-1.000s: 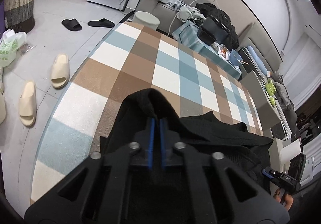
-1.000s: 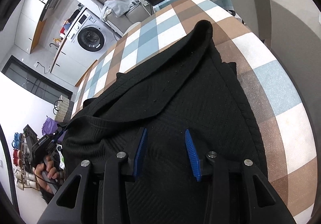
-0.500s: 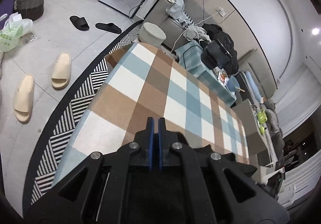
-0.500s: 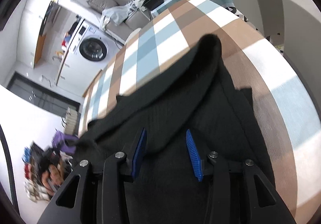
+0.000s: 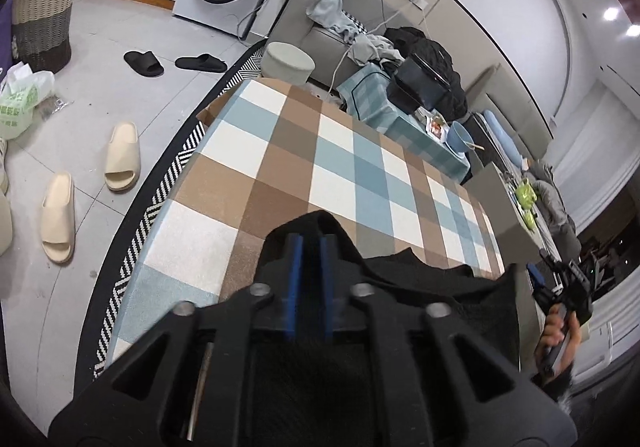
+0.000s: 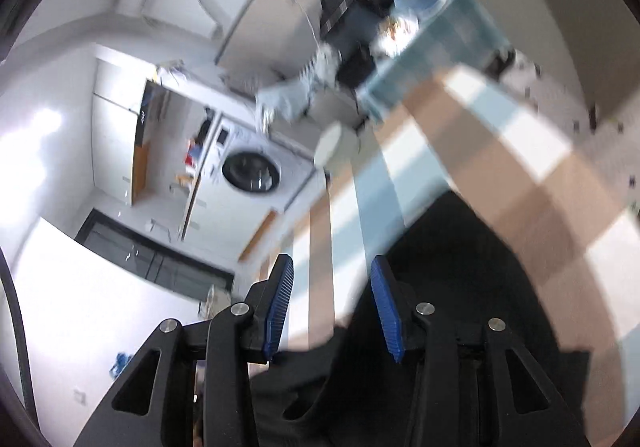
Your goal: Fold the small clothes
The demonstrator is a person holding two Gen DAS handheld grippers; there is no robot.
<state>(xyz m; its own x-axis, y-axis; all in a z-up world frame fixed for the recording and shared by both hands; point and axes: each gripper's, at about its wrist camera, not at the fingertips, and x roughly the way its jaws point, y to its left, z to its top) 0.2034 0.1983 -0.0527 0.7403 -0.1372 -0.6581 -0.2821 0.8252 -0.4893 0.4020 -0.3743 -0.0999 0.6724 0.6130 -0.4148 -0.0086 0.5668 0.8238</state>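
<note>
We see the black garment [image 5: 440, 287] lying on the checked table [image 5: 320, 151], bunched at its near edge. Our left gripper [image 5: 310, 243] is opening; a peak of the dark cloth rises around its blue pads [image 5: 296, 267], which no longer press it. Our right gripper [image 6: 331, 275] stands apart, nothing between its pads, above the garment's edge; that view is blurred.

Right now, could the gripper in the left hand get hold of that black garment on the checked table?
Probably yes. The left gripper sits right over a raised peak of the black garment, its jaws opening with the cloth showing between them. Nothing else on the checked table blocks it.
</note>
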